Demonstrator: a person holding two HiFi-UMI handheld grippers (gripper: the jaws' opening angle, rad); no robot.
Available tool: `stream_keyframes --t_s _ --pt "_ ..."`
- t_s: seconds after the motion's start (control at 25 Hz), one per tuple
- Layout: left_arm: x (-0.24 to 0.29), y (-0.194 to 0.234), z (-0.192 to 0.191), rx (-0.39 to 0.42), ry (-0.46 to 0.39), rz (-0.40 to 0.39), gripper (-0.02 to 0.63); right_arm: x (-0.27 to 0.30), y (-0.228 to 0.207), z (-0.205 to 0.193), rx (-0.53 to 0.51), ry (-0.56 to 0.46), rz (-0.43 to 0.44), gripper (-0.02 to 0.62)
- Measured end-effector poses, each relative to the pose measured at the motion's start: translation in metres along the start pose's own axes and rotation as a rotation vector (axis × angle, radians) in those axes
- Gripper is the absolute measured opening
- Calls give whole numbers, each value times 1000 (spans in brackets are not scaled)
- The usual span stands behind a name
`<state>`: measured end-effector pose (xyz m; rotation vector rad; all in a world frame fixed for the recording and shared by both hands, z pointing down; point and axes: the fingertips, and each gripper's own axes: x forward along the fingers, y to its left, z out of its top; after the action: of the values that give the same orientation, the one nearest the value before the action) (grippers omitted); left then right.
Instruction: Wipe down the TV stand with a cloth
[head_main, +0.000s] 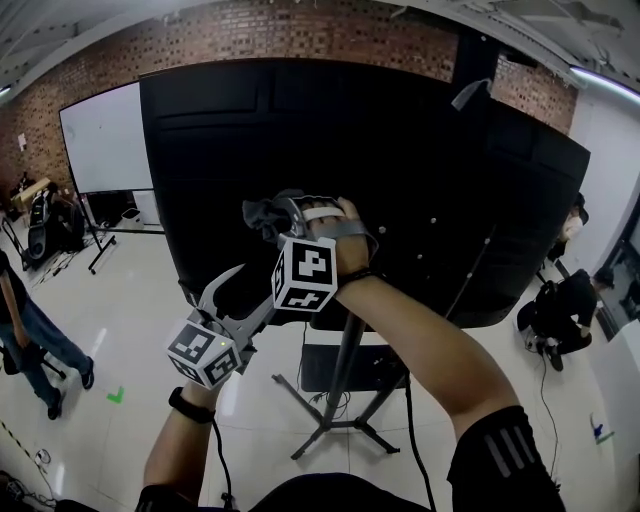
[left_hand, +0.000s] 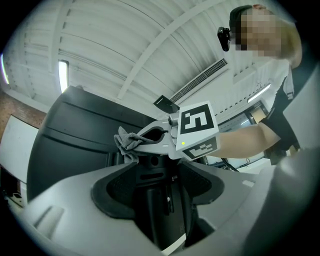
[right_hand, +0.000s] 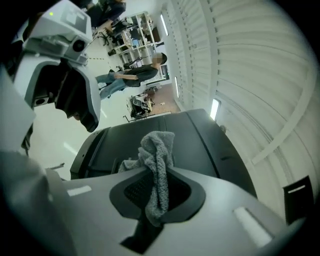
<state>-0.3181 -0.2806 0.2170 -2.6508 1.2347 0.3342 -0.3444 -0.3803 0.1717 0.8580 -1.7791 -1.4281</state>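
Note:
The black back of the TV (head_main: 400, 180) fills the head view, carried on a stand with a black pole (head_main: 350, 350) and splayed legs (head_main: 330, 425). My right gripper (head_main: 280, 215) is shut on a crumpled grey cloth (head_main: 265, 213), held against the TV's back near its lower middle. In the right gripper view the cloth (right_hand: 157, 170) hangs pinched between the jaws (right_hand: 157, 200). Below it my left gripper (head_main: 250, 295) points up at the panel, open. Its jaws (left_hand: 160, 190) stand wide, with the dark stand column (left_hand: 160, 210) showing between them, and the cloth (left_hand: 127, 142) above.
A small black shelf (head_main: 345, 368) sits on the stand's pole. A whiteboard (head_main: 105, 140) on wheels stands at the back left before a brick wall. A person (head_main: 35, 340) walks at the left. Other people (head_main: 565, 310) crouch at the right. The floor is glossy and white.

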Motion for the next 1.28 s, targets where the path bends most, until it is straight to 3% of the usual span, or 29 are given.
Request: stream_keyframes --t_s 0.4,0.72,0.88,1.12,1.28 --pt "22 -29 -3 -24 -8 -94 308 -30 2 -60 -301 273 0 32" --pt "33 -44 -7 -38 -14 -143 308 -48 -1 -90 -370 385 0 31" --pt "30 -46 -4 -45 -9 -142 308 -57 -5 -75 -323 314 -26 31" --pt "15 -28 -10 -41 -18 -106 308 -61 9 -11 -73 90 34 32" --pt "-4 -11 -20 -43 7 -56 308 -36 30 7 -74 56 72 33"
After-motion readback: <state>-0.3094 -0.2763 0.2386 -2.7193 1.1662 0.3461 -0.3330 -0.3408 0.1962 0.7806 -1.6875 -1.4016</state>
